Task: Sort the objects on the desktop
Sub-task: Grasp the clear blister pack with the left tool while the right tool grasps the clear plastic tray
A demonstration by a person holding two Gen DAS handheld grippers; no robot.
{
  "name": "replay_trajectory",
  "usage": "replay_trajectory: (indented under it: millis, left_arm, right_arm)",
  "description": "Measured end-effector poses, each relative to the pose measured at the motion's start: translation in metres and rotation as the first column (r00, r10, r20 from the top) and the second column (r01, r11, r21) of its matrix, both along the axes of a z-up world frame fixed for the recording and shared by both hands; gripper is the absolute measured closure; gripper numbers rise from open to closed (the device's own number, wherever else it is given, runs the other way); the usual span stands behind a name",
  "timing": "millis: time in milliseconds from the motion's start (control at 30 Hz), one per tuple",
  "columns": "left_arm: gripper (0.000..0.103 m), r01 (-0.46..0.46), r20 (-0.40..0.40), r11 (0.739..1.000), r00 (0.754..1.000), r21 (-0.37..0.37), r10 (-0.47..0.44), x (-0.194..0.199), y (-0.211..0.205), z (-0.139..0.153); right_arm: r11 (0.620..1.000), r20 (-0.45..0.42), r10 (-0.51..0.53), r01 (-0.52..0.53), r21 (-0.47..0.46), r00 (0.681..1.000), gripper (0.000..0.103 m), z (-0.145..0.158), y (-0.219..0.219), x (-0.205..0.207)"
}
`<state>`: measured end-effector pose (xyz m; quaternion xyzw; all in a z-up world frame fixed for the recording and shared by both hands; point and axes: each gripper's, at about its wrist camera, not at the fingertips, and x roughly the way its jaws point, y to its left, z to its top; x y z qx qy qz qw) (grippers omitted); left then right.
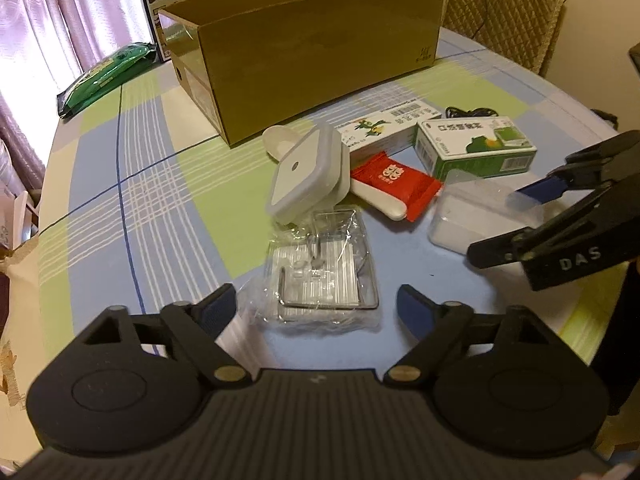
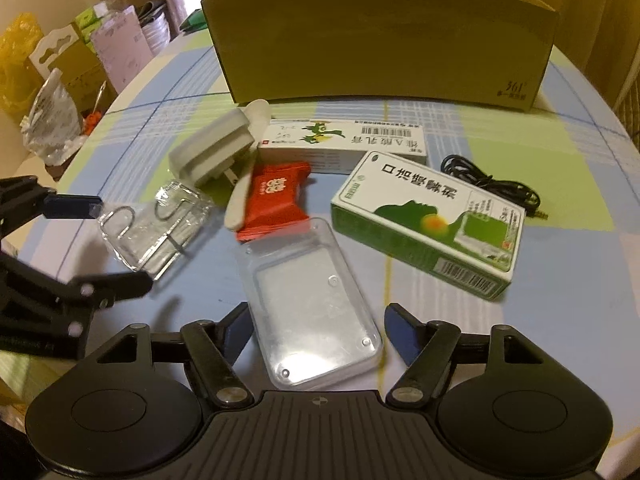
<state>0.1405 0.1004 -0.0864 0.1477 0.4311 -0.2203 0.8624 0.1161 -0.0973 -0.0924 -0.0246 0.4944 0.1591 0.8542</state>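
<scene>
My left gripper (image 1: pixel 316 312) is open, its blue-padded fingers standing on either side of a clear plastic packet of metal hooks (image 1: pixel 320 276) on the checked tablecloth. My right gripper (image 2: pixel 318 326) is open too, its fingers flanking a clear flat plastic case (image 2: pixel 316 300) without touching it. Behind them lie a white plug-in night light (image 1: pixel 304 172), a red sachet (image 2: pixel 276 200), a green-and-white medicine box (image 2: pixel 428 224) and a long white medicine box (image 2: pixel 344 140). An open cardboard box (image 1: pixel 312 60) stands at the back.
A coiled black cable (image 2: pixel 492 184) lies right of the boxes. A white spoon-like piece (image 2: pixel 240 200) sits under the red sachet. A green bag (image 1: pixel 108 76) lies at the far left table edge. A padded chair (image 1: pixel 504 12) stands behind the table, and bags and cartons (image 2: pixel 60 80) sit beyond the left edge.
</scene>
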Motion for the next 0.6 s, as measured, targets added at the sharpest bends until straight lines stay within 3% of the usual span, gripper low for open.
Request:
replay_trajectory:
  millis: [100,333,400,467,600]
  left_arm:
    - [0.029,-0.016,-0.003,0.999,1.000,0.028,0.016,0.003,-0.005,-0.005]
    - [0.050,-0.072,-0.009,0.997,0.997,0.037,0.073,0.003,-0.013,-0.008]
    - [0.050,-0.086,-0.015,0.996,0.996,0.036,0.086,0.000,-0.017,-0.007]
    - [0.051,-0.093,-0.029,0.996,0.995,0.016,0.093,-0.005,-0.022,-0.006]
    - [0.052,-0.094,-0.035,0.995,0.995,-0.018,0.093,-0.021,-0.034,-0.004]
  right_arm:
    - [0.999,0.033,0.024,-0.023,-0.028,0.999,0.031,-0.002,-0.004,-0.001]
    - [0.997,0.064,0.079,-0.079,0.007,0.995,0.026,-0.005,-0.018,0.000]
    - [0.994,0.076,0.109,-0.108,-0.011,0.991,0.028,-0.005,-0.020,-0.003]
    - [0.990,0.094,0.137,-0.135,-0.030,0.986,0.036,-0.005,-0.023,-0.008]
    - [0.987,0.110,0.154,-0.148,-0.054,0.982,0.037,-0.003,-0.034,-0.021]
